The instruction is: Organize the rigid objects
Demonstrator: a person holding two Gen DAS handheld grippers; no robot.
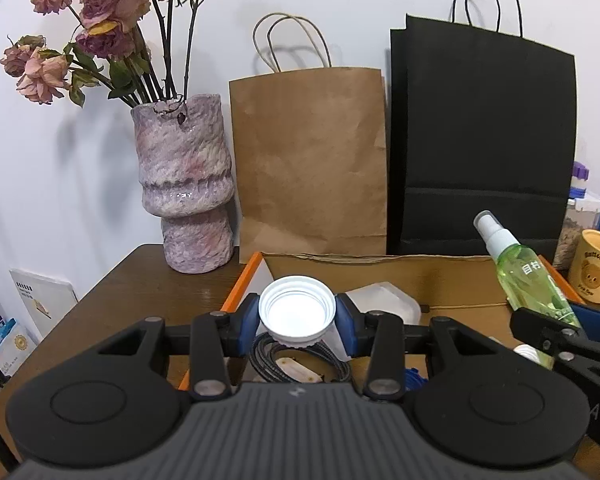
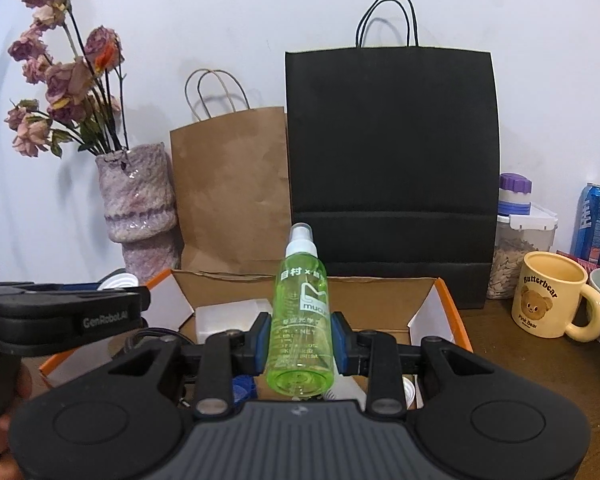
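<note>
My left gripper is shut on a white screw cap, held hollow side up over the near left part of an open cardboard box with orange edges. My right gripper is shut on a green spray bottle with a white nozzle, upright and tilted slightly back, above the same box. The bottle and the right gripper also show at the right of the left wrist view. In the box lie a coiled black cable, a clear plastic container and blue bits.
A pink vase of dried roses, a brown paper bag and a black paper bag stand behind the box by the wall. To the right sit a yellow bear mug, a seed jar and a blue can on the brown table.
</note>
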